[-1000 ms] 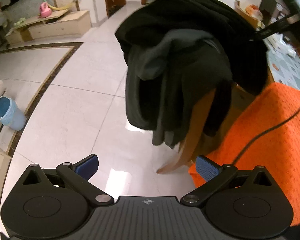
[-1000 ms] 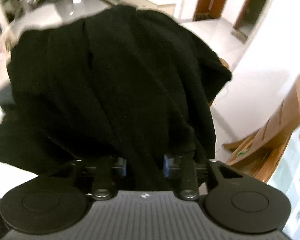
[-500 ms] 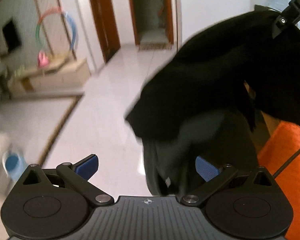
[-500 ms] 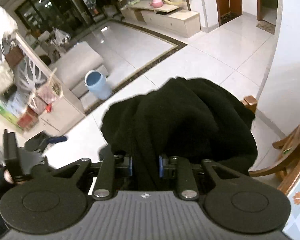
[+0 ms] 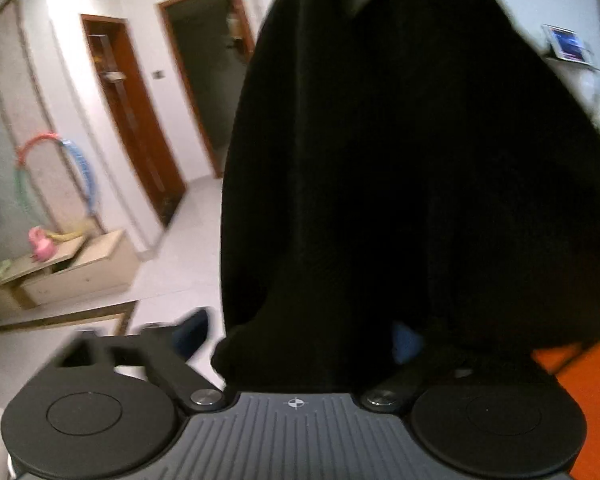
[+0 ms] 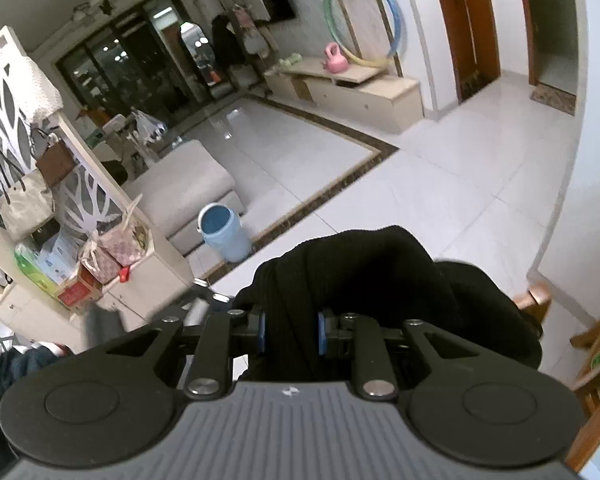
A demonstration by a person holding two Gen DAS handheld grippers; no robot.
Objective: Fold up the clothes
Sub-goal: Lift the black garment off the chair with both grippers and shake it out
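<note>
A black garment (image 5: 400,160) hangs in front of my left gripper (image 5: 300,336) and fills the middle and right of the left wrist view. Its lower edge drops between the spread blue pads (image 5: 406,342), and the left gripper is open. The picture there is blurred. In the right wrist view my right gripper (image 6: 292,332) is shut on a thick bunch of the same black garment (image 6: 364,268), which bulges up past the fingers and drapes away to the right. Most of the cloth's shape is hidden.
An orange cloth surface (image 5: 588,384) lies at my lower right. Below are white floor tiles, a blue bin (image 6: 224,236), a beige sofa (image 6: 180,188), a low cabinet (image 6: 352,88) and a wooden chair (image 6: 596,360). Brown doors (image 5: 136,128) stand beyond.
The right gripper has carried the black garment upward, off the pile on the chair. The left gripper has tilted up and come in close, so the cloth now hangs between its fingers.
</note>
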